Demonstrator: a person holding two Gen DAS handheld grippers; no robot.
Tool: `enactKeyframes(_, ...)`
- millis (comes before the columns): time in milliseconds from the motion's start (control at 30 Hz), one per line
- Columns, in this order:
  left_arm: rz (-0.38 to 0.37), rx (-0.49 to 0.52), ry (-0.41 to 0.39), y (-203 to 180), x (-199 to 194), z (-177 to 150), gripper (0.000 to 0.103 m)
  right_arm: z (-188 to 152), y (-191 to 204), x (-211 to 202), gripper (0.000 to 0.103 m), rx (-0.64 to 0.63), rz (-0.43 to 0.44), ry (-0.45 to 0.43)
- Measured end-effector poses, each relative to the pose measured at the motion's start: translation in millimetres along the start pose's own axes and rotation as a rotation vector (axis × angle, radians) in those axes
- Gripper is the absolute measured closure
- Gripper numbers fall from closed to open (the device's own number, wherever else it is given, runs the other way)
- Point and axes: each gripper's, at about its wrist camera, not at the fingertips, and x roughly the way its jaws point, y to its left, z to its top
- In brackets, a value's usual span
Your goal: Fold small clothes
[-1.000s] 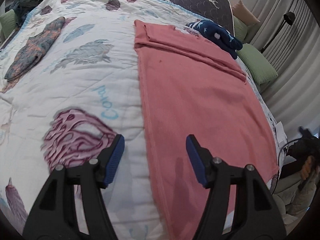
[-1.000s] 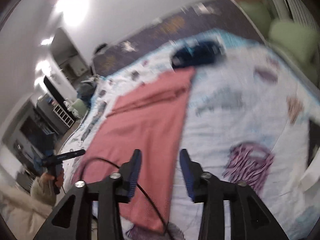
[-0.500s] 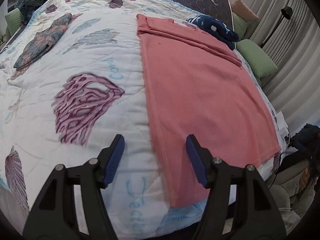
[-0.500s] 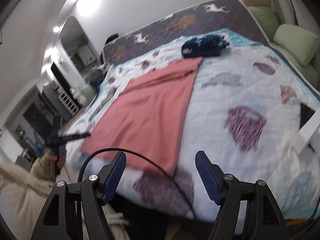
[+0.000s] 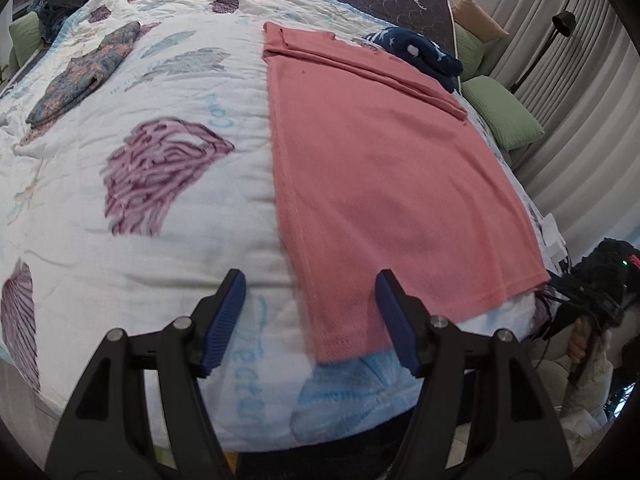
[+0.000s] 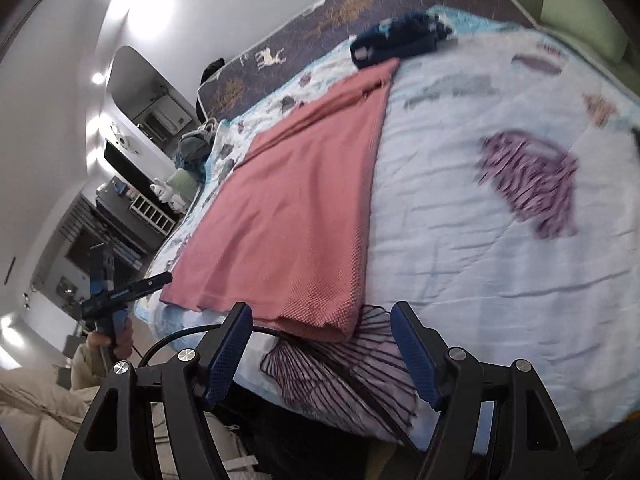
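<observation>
A pink cloth (image 5: 380, 168) lies flat along the bed, its far end folded over in pleats. My left gripper (image 5: 310, 280) hovers over the cloth's near left corner. Its jaws are opening a little, and the corner shows between the blue pads without being pressed. In the right wrist view the same pink cloth (image 6: 296, 208) ends at the bed's near edge. My right gripper (image 6: 320, 312) stands open just above its near right corner, touching nothing. A hand holds the left gripper (image 6: 124, 288) off the bed's left side.
The white bedspread (image 5: 160, 240) with shell prints covers the bed. A navy starred garment (image 5: 416, 50) lies at the cloth's far end, and a folded patterned garment (image 5: 84, 76) at far left. Green pillows (image 5: 500, 112) and curtains stand right. A black cable (image 6: 180, 336) loops by the right gripper.
The left gripper drew back to the bed's near edge, bringing the cloth's near corner into view. The right gripper's jaws widened and it sank toward the cloth's near end.
</observation>
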Motion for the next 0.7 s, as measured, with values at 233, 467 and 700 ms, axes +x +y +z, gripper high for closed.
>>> enactKeyframes(233, -0.062, 0.034, 0.047, -11, 9, -8, 0.091, 11, -7, 24, 0.057, 0.028, 0.071, 0.050)
enactKeyframes(467, -0.002, 0.049, -0.054, -9, -40, -11, 0.095, 16, -19, 17, 0.099, 0.135, 0.143, -0.004)
enactKeyframes(700, 0.038, 0.003, -0.035, 10, -47, -29, 0.044, 13, -17, 1, 0.095, 0.091, 0.056, 0.019)
